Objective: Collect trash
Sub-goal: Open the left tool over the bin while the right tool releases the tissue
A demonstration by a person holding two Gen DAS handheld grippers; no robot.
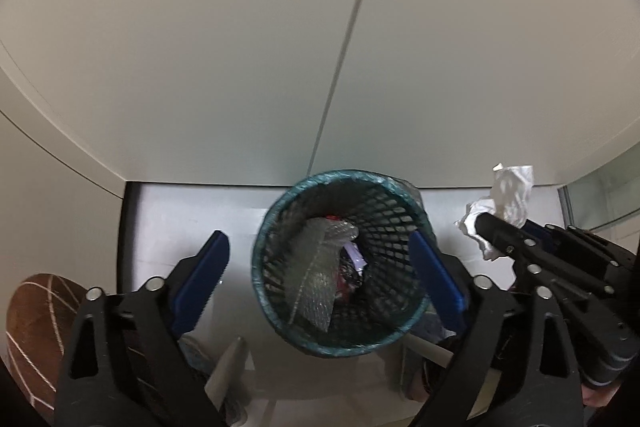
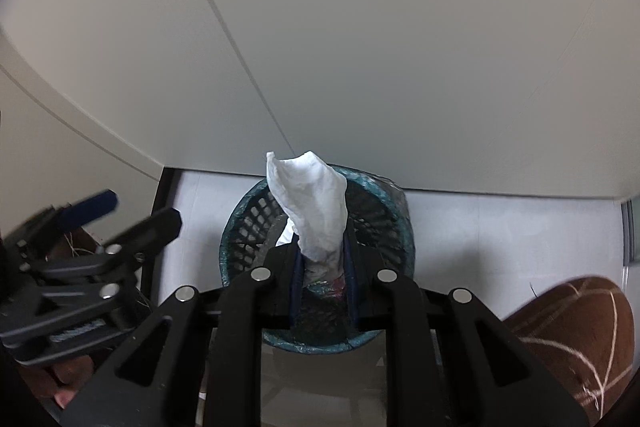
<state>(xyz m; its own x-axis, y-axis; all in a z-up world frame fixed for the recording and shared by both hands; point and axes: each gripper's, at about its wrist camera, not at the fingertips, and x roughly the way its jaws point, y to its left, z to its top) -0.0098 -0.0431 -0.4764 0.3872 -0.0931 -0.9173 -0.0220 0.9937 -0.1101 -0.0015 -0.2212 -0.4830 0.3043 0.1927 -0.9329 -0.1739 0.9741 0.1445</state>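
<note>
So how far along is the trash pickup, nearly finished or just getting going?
Partly done: the mesh bin already holds bubble wrap and other scraps. In hand: the right gripper is clamped on a crumpled white tissue, near the bin; the left gripper is open and empty. Left: dropping the tissue in. Any other trash isn't visible.

The bin (image 1: 340, 263) is a dark mesh basket lined with a thin, glossy teal plastic bag (image 1: 280, 327). Inside lies clear bubble wrap (image 1: 316, 279), dimpled and shiny. The tissue (image 2: 316, 203) is soft white paper, crumpled and matt. Both grippers have matt black plastic bodies, bright metal pins and blue pads (image 1: 200, 279) with ribbed edges. The wall panels (image 1: 200, 47) are smooth and matt.
</note>
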